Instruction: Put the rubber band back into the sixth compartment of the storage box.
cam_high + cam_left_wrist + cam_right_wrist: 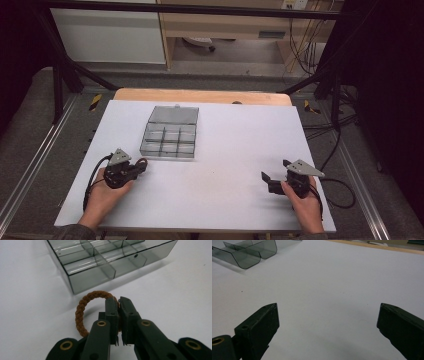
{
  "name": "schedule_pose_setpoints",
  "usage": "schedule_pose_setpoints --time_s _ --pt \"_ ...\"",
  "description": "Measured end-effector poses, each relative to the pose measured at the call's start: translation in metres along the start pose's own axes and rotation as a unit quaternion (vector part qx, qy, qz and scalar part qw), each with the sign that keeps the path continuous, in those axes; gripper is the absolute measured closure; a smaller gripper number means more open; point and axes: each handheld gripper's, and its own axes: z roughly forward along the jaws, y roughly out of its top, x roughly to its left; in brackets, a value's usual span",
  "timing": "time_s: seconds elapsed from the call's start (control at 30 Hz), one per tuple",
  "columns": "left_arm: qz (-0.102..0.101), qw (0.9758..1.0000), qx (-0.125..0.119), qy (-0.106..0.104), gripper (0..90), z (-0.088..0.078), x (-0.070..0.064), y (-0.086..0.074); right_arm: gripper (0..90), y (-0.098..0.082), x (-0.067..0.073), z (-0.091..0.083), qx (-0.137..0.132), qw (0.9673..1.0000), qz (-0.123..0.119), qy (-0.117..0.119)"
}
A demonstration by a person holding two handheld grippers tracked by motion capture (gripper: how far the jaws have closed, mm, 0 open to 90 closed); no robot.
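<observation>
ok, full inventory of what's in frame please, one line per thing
compartment box: 1, clear smoky grey, lid open, far-left part of the table, compartments look empty
braided ring: 1, brown, clamped in the left gripper just short of the box's near corner
table: 1, white top with a wooden strip along the far edge
left gripper: 1, black, near-left, shut on the ring
right gripper: 1, black, near-right, open, nothing between its jaws
hands: 2, one on each gripper, coming in from the near edge

Grey floor, black frame, pale cabinets behind the table.
</observation>
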Motion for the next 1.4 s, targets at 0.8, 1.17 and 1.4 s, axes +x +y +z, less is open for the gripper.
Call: schedule_pose_setpoints --time_s 0.8,1.17,1.4 --pt "-0.031 0.9956 -0.088 -0.014 85.5 -0.024 -0.009 0.012 4.6 -0.001 0.005 0.003 0.015 0.9998 -0.01 0.001" --pt "-0.023 0.9927 -0.116 -0.025 85.5 -0.026 -0.023 0.04 4.2 0.0 0.005 0.002 0.01 0.9999 -0.002 0.001" --pt "-0.015 0.9926 -0.118 -0.025 85.4 -0.015 -0.026 0.057 3.4 0.0 0.007 0.002 0.011 0.9999 0.002 0.006"
